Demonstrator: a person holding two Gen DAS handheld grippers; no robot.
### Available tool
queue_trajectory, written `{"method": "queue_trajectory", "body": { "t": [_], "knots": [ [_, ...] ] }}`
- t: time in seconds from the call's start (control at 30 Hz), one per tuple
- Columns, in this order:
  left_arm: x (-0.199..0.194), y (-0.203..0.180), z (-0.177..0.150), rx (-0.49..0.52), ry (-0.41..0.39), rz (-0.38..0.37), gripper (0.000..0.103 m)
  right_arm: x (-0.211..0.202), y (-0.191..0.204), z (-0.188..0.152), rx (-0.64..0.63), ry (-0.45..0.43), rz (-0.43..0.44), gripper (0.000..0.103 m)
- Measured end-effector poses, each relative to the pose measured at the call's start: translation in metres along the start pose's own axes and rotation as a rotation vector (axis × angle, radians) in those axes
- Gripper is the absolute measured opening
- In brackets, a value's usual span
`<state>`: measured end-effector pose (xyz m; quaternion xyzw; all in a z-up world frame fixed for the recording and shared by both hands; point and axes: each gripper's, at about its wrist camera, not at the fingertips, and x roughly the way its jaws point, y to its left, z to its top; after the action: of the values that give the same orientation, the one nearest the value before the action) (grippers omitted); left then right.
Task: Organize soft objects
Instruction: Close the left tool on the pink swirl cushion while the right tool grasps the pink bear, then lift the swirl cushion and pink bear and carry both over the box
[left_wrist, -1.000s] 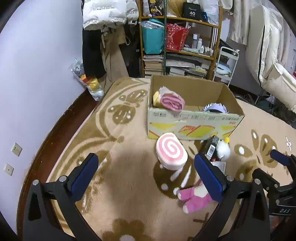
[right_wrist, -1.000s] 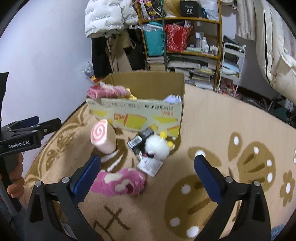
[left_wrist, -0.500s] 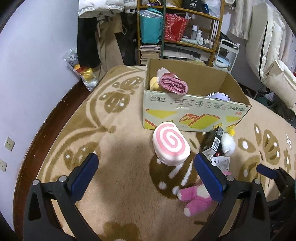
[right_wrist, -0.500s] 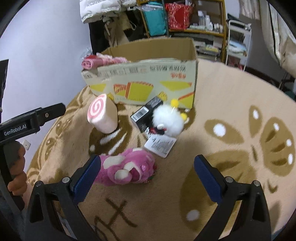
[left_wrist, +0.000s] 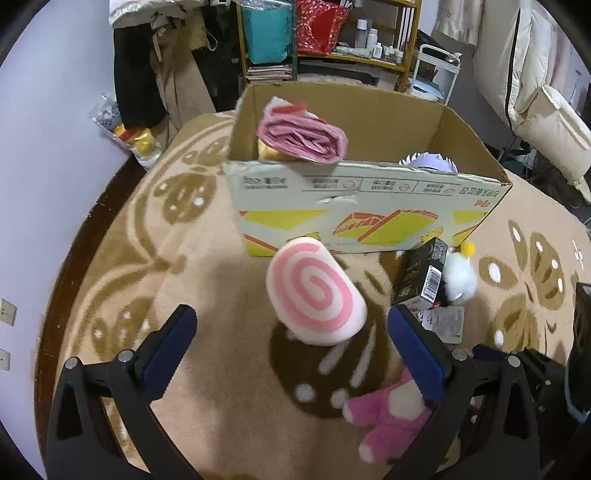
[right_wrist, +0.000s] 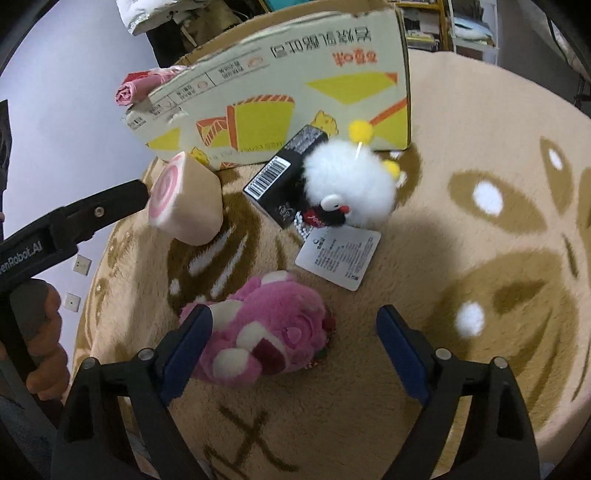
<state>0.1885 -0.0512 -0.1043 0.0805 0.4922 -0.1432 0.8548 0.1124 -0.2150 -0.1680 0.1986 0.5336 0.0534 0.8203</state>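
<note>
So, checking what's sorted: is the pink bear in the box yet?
Out. The pink bear lies on the rug, in front of the cardboard box.

One open cardboard box (left_wrist: 362, 206) printed with yellow shapes stands ahead of both tools. Inside it three soft things show: one rolled pink cloth (left_wrist: 303, 138), one yellow plush piece (left_wrist: 266, 150) under that roll, and one pale purple frilled item (left_wrist: 428, 161). On the patterned beige carpet (right_wrist: 480, 122) in front of the box lie three plush toys: one pink-and-white swirl roll cushion (left_wrist: 316, 291), one fluffy white ball toy (right_wrist: 351, 188) with yellow pompoms, one pink plush bear (right_wrist: 266, 332). One black barcoded carton (right_wrist: 284, 177) and one white paper tag (right_wrist: 338, 251) lie beside them.
</note>
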Motion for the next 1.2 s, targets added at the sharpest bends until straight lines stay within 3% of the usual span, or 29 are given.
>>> {"method": "queue_trajectory", "body": {
  "t": [0.03, 0.1, 0.17, 0.2, 0.3, 0.43, 0.5, 0.73, 0.83, 1.03, 1.2],
  "knots": [
    [0.004, -0.001, 0.0, -0.005, 0.002, -0.007, 0.102, 0.002, 0.0, 0.0, 0.003, -0.001, 0.002, 0.094],
    [0.009, -0.004, 0.0, -0.011, 0.006, -0.015, 0.102, 0.004, -0.001, -0.001, 0.018, -0.008, 0.021, 0.083],
    [0.016, -0.006, -0.001, -0.021, 0.014, -0.024, 0.102, 0.004, -0.001, 0.001, 0.03, -0.018, 0.041, 0.07],
    [0.019, -0.007, -0.001, -0.024, 0.02, -0.028, 0.102, 0.004, -0.001, 0.001, 0.03, -0.017, 0.052, 0.058],
    [0.027, -0.008, -0.002, -0.041, 0.032, -0.007, 0.101, 0.004, -0.002, 0.001, 0.037, -0.012, 0.082, 0.055],
    [0.032, -0.008, -0.004, -0.05, 0.036, -0.002, 0.095, 0.001, -0.002, 0.003, 0.031, -0.035, 0.07, 0.043],
    [0.035, -0.005, -0.004, -0.064, 0.045, -0.008, 0.09, -0.005, -0.003, 0.005, 0.03, -0.055, 0.058, 0.042],
    [0.045, 0.003, -0.007, -0.127, 0.085, -0.098, 0.055, -0.022, -0.006, 0.015, 0.017, -0.119, 0.026, 0.041],
    [0.041, -0.003, -0.008, -0.095, 0.073, -0.072, 0.045, -0.029, -0.007, 0.017, 0.007, -0.142, 0.005, 0.041],
    [0.03, -0.007, -0.015, -0.069, 0.037, -0.017, 0.037, -0.041, -0.006, 0.026, -0.014, -0.185, -0.055, 0.041],
    [0.015, -0.009, -0.022, -0.047, 0.004, 0.031, 0.035, -0.054, -0.009, 0.03, -0.035, -0.227, -0.095, 0.041]
  ]
}}
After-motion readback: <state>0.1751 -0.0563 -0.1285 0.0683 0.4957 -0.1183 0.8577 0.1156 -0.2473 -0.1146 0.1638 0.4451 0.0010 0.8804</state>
